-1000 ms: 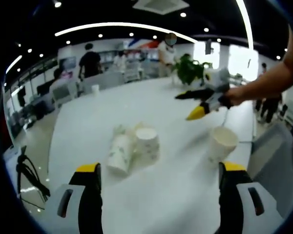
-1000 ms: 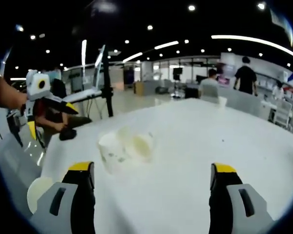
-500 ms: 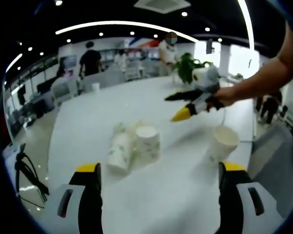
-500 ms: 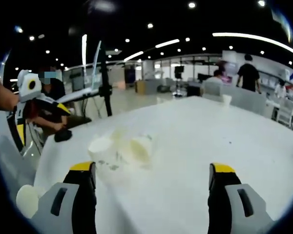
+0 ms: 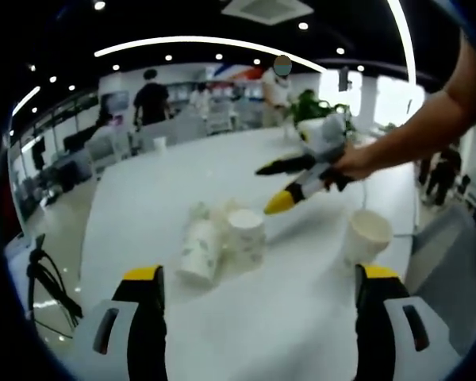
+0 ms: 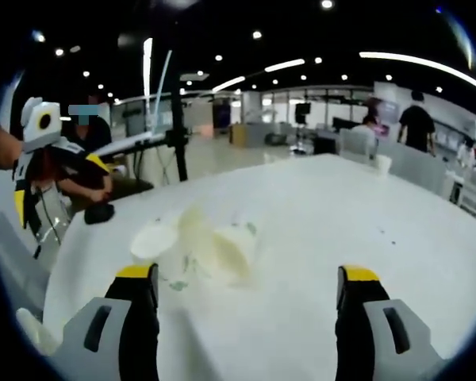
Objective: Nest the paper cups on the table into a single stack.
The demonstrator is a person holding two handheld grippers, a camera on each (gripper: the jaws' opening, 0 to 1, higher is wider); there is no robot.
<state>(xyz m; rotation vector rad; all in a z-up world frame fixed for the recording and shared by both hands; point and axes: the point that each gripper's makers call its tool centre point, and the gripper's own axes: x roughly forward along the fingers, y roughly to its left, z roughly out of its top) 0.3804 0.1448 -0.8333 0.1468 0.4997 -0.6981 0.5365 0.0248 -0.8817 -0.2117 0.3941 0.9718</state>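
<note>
Three white paper cups with green print (image 5: pixel 222 238) cluster mid-table: one lies on its side (image 5: pixel 200 251) and one stands mouth-up (image 5: pixel 246 235). A further cup (image 5: pixel 366 235) stands alone to the right. My left gripper (image 5: pixel 260 278) is open and empty, well short of the cluster. My right gripper (image 5: pixel 266 187), held by a hand (image 5: pixel 357 163), hovers open just above and right of the cluster. In the right gripper view its jaws (image 6: pixel 246 274) are open, with the cluster (image 6: pixel 197 248) just ahead. The lone cup (image 6: pixel 32 329) is at bottom left, and the left gripper (image 6: pixel 59 186) at far left.
The white table (image 5: pixel 182 175) stretches far back, with a small white cup (image 5: pixel 159 144) near its far end. A potted plant (image 5: pixel 309 109) stands behind. A dark stand (image 6: pixel 178 127) and a seated person (image 6: pixel 83 171) are beyond the table's edge. Chairs and people fill the background.
The right gripper has moved left and down towards the cup cluster, still open. In the right gripper view the cluster has come closer. The cups have not moved.
</note>
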